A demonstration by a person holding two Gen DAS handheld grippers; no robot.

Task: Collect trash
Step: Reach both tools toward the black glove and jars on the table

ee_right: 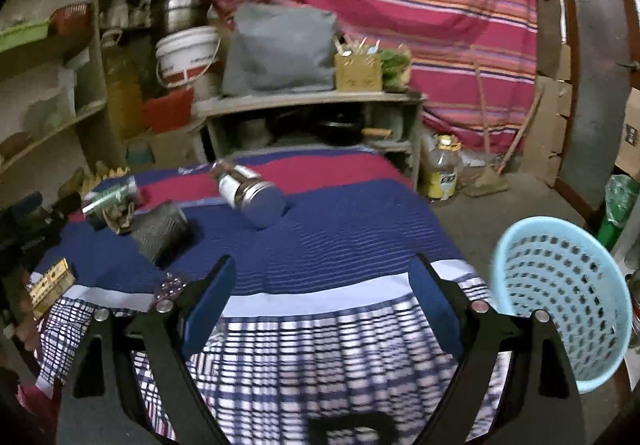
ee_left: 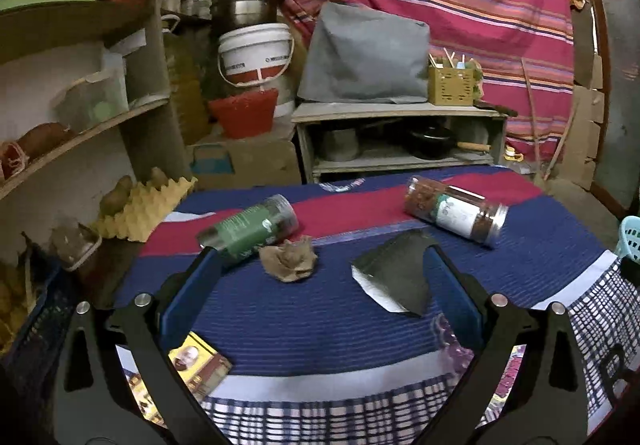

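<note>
The left gripper [ee_left: 320,269] is held with its jaws wide apart and nothing between the pads, low over the striped tabletop [ee_left: 320,325]. Just beyond its fingertips a crumpled brown paper wad [ee_left: 289,259] is seen, and beside it a torn dark wrapper [ee_left: 394,279] lying flat. The wad is judged light, soft and easily crushed, so it could be pinched across its bulk; the wrapper (thin and probably slippery) would best be taken at its curled white edge. Two clear jars, a green-labelled jar [ee_left: 250,229] and a white-labelled jar [ee_left: 456,211], lie on their sides farther back and may roll. The right gripper [ee_right: 324,277] is likewise spread and empty, at the tabletop's near edge, with the pale blue basket [ee_right: 560,301] on the floor just beside it.
</note>
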